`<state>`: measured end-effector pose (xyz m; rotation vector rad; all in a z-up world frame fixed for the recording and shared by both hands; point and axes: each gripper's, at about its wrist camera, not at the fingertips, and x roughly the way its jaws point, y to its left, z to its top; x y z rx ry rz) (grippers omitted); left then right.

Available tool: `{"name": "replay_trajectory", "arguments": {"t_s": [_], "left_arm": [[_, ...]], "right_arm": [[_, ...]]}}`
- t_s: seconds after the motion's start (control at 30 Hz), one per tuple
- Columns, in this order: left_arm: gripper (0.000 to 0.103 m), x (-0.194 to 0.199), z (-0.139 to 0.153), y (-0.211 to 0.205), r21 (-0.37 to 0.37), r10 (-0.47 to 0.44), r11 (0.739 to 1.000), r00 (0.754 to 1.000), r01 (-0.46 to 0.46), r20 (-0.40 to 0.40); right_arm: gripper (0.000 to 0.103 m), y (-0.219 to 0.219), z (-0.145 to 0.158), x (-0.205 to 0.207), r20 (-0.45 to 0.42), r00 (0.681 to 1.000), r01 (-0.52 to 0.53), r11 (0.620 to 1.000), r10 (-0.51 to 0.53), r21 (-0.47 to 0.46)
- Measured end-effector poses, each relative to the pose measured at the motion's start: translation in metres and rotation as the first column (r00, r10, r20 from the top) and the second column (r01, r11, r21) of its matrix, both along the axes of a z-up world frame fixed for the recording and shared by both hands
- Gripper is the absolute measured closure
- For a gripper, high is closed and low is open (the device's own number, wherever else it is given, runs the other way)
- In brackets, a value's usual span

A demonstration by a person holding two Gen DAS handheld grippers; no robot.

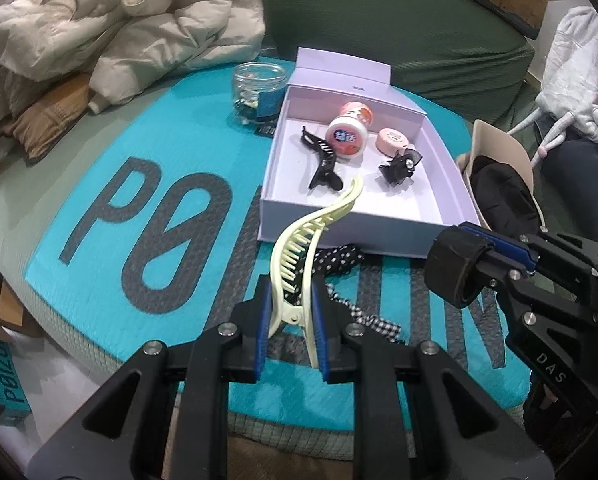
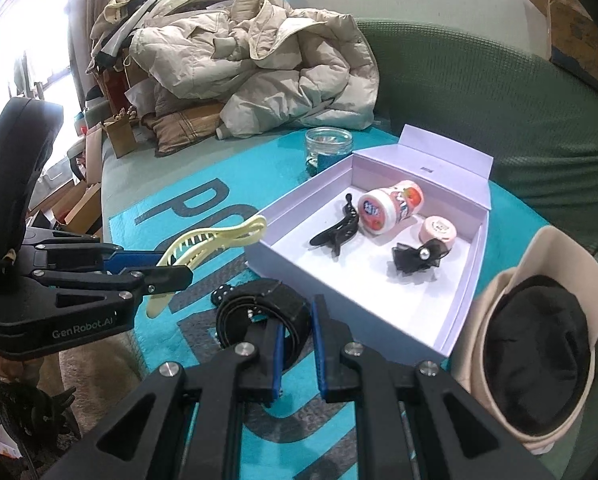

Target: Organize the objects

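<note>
Left hand-held gripper (image 1: 289,320) clamped on cream clip (image 1: 299,256), held just short of the lilac box (image 1: 339,236) ahead, tip over its near wall. Right hand-held gripper (image 2: 297,344) clamped on a black band (image 2: 259,308) (a coiled loop, held at its near edge), box ahead and to its right. Inside the box: black clip (image 2: 337,232), pink jar (image 2: 383,208), small pink tin (image 2: 437,232), black bow (image 2: 417,258). Beyond the box, a glass jar (image 1: 257,88). Under the left hand-held gripper, polka-dot fabric (image 1: 339,260) on the teal mat (image 1: 99,216).
</note>
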<state>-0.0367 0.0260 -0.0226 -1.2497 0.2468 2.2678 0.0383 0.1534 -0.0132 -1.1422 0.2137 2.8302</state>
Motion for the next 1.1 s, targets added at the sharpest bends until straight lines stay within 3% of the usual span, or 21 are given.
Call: {"name": "replay_trajectory", "arguments": {"t_s": [0.37,1.1], "left_arm": [[0.085,-0.018,0.005,0.031,-0.020,-0.045,0.999,0.999,0.045,-0.007],[0.085,-0.068,-0.018,0.088,-0.047,-0.132,0.990,0.991,0.132,0.013]], "right_arm": [[0.091,0.029,0.000,-0.015,-0.002,1.000,0.007,1.000,-0.007,-0.010],[0.091,0.086,-0.023,-0.059,0.099,0.992,0.084,0.996,-0.080,-0.031]]}}
